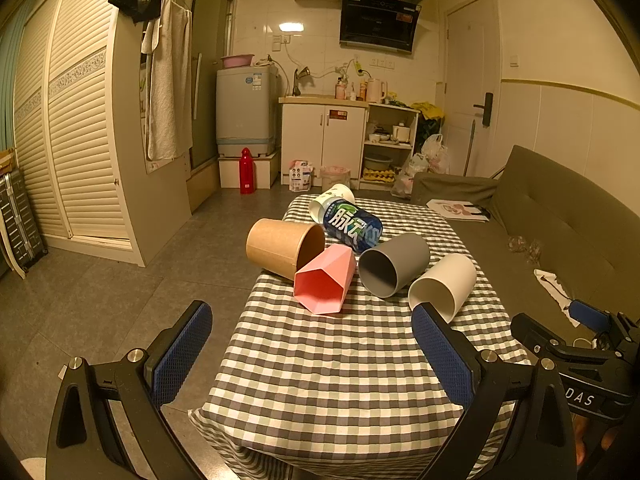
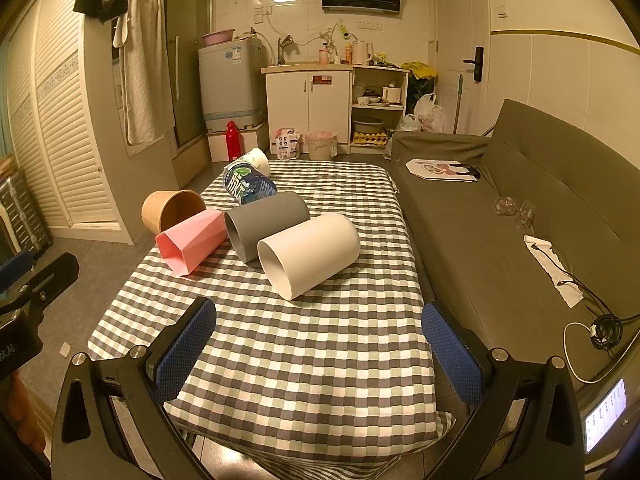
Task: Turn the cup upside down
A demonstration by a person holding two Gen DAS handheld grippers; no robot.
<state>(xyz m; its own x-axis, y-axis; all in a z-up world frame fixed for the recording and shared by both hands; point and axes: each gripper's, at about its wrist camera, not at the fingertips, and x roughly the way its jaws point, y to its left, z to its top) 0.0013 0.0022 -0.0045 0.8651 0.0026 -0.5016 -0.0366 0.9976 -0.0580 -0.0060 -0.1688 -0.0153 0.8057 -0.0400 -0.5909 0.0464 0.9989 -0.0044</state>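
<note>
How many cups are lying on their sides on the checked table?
6: brown cup at the left edge, pink cup, grey cup, white cup nearest the right gripper, blue printed cup behind, small white cup farthest. None seems hidden.

both views are dim and warm, tinted yellow-orange by indoor light. a ceiling lamp reflects as a bright glare patch (image 1: 291, 27) on the glossy wall tiles (image 1: 264, 8). shadows under the cups (image 2: 308, 254) on the checked cloth (image 2: 304, 356) are soft and short. focus holds throughout — but fisheye distortion bows straight lines, and the corners vignette to black.
</note>
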